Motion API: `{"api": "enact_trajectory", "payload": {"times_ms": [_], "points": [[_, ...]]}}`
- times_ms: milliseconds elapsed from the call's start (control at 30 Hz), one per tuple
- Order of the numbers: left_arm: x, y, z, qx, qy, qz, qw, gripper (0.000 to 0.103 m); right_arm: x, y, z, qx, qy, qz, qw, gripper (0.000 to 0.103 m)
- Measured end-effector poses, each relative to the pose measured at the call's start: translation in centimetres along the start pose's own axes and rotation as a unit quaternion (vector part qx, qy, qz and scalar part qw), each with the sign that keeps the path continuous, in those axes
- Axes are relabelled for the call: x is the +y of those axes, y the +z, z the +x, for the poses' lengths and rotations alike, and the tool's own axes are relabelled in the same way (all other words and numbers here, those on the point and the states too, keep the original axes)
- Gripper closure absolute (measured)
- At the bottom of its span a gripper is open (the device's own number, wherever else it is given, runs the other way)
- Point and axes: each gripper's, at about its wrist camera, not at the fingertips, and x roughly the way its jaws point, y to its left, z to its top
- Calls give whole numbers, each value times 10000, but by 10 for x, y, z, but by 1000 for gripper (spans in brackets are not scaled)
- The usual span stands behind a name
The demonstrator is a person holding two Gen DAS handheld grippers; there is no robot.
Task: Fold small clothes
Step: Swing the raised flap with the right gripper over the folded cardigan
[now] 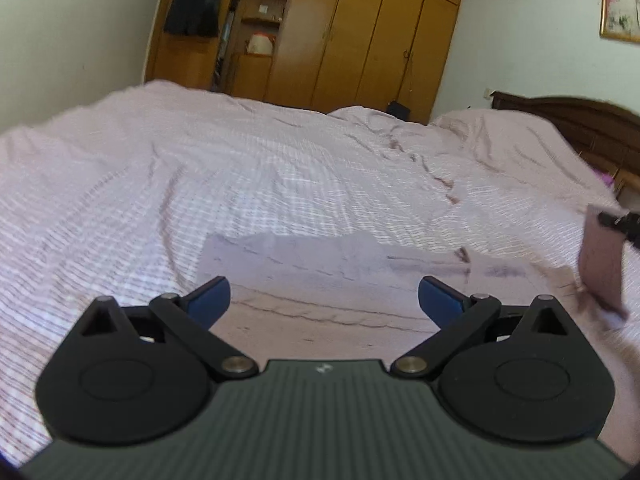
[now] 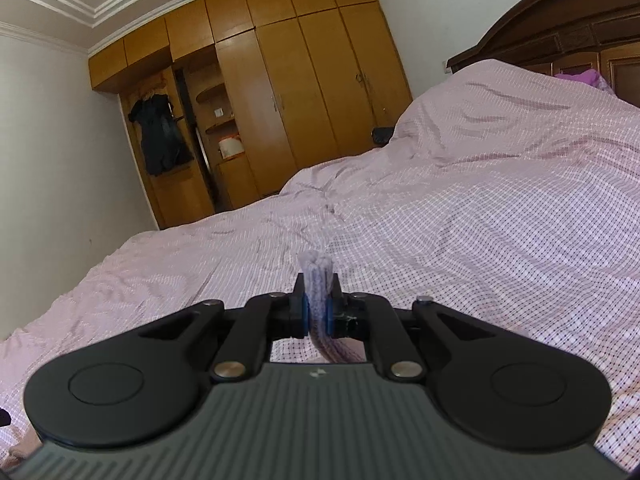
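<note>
On the bed (image 1: pixel 120 200), near me, the cloth (image 1: pixel 320 280) lies flat under my released left hand-held gripper (image 1: pixel 324 300), while my right hand-held gripper (image 2: pixel 318 308) is clenched on its bunched right edge. With nothing pinning the left side, I judge pulling across could drag the whole cloth, or the thick bunch could slip out.

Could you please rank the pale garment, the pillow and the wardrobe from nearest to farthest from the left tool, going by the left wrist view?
1. Garment: flat on the bed, just ahead of the open left tool.
2. Pillow: farther up the bed, to the right, by the headboard.
3. Wardrobe: beyond the bed, against the far wall.
</note>
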Motion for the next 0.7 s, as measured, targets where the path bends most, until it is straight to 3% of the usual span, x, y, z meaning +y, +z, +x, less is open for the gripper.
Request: {"api": "enact_trajectory", "payload": {"times_ms": [133, 367, 467, 600, 700], "points": [[4, 1, 0, 19, 131, -62, 9999, 0, 12, 4, -1, 46, 90, -245, 9996, 95], [-6, -5, -9, -95, 421, 435, 9981, 0, 54, 12, -18, -10, 376, -529, 9979, 95], [-9, -6, -14, -210, 328, 592, 9975, 0, 76, 16, -23, 18, 511, -651, 9966, 95], [-9, -6, -16, -82, 161, 708, 9973, 0, 105, 25, -30, 12, 705, -641, 9954, 95], [-3, -4, -15, 99, -33, 505, 9987, 0, 129, 31, -37, -32, 723, -738, 9946, 95]]}}
